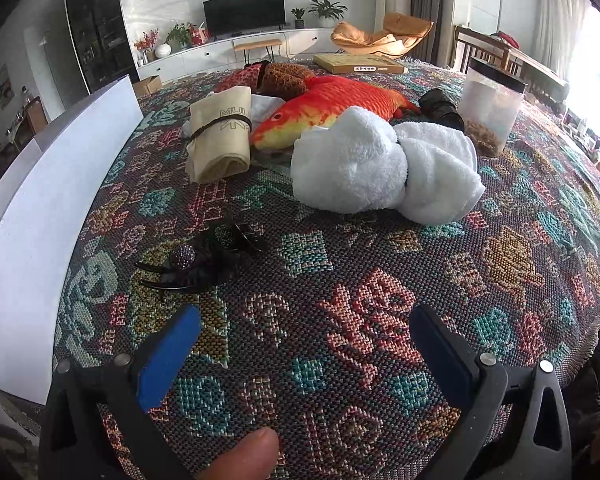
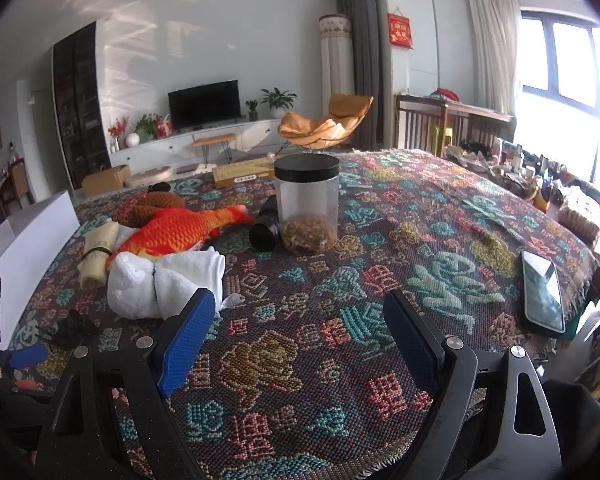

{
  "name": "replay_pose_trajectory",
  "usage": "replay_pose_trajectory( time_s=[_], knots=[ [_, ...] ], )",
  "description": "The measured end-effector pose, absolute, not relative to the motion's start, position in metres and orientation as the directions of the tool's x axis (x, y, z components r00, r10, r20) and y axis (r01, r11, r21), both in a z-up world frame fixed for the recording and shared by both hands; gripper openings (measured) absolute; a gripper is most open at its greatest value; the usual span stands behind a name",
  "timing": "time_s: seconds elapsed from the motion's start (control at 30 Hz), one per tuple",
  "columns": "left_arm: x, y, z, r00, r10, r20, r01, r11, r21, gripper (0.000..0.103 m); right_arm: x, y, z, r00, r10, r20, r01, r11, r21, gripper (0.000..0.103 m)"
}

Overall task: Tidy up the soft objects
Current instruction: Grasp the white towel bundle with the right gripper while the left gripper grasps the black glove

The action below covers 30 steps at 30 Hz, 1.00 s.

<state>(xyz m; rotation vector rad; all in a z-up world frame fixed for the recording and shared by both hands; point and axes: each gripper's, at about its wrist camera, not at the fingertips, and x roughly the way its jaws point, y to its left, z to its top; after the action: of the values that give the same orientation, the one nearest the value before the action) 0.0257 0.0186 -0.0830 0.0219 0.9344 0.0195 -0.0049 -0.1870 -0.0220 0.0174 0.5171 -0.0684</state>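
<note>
Both tools hang above the patterned cloth [image 1: 340,280] with nothing between their pads: the left gripper [image 1: 306,354] is spread wide and empty, and the right gripper [image 2: 298,338] is likewise released.

The soft things sit in a loose cluster. In the left view the white towel [image 1: 384,168], tied at its middle, lies at 12 o'clock from the gripper, touching the orange fish [image 1: 324,110] behind it. The beige pouch [image 1: 220,140] is at 11 o'clock, beside the fish's head. A black hair clip [image 1: 204,264] lies near at 10 o'clock, and the white box [image 1: 40,220] runs along 9 o'clock.

Risks, as I judge them: the towel is bulky and springy, so a shallow pinch may catch only a fold and let it sag or unroll. Because it touches the fish, lifting it could drag the fish along. In the right view the jar [image 2: 307,204] stands at 12 o'clock near the fish's tail; a sweeping reach could tip it. The phone [image 2: 542,292] at 2 o'clock sits near the cloth's edge, and snagging the cloth could shift it.
</note>
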Motion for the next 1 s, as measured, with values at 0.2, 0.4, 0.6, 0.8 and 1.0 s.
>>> replay_pose_trajectory(
  time_s=[0.2, 0.4, 0.6, 0.8, 1.0],
  knots=[
    [0.032, 0.022, -0.101, 0.541, 0.023, -0.841, -0.007, 1.000, 0.023, 0.103, -0.005, -0.188, -0.022, 0.867, -0.060, -0.495, 0.070, 0.998, 0.002, 0.088],
    [0.038, 0.028, -0.113, 0.500, 0.001, -0.866, -0.015, 1.000, -0.008, 0.103, -0.005, -0.189, -0.023, 0.866, -0.058, -0.497, 0.069, 0.998, 0.005, 0.088],
    [0.042, 0.030, -0.115, 0.493, -0.006, -0.870, -0.001, 1.000, -0.007, 0.103, -0.003, -0.192, -0.028, 0.851, -0.040, -0.523, 0.078, 0.996, 0.051, 0.088],
    [0.041, 0.031, -0.116, 0.495, -0.019, -0.869, 0.018, 1.000, -0.011, 0.103, -0.003, -0.199, -0.034, 0.827, 0.001, -0.562, 0.112, 0.980, 0.167, 0.088],
    [0.037, 0.035, -0.116, 0.491, -0.056, -0.870, 0.069, 0.997, -0.025, 0.103, 0.027, -0.177, -0.048, 0.711, 0.221, -0.667, -0.067, 0.966, 0.249, 0.088]
  ],
)
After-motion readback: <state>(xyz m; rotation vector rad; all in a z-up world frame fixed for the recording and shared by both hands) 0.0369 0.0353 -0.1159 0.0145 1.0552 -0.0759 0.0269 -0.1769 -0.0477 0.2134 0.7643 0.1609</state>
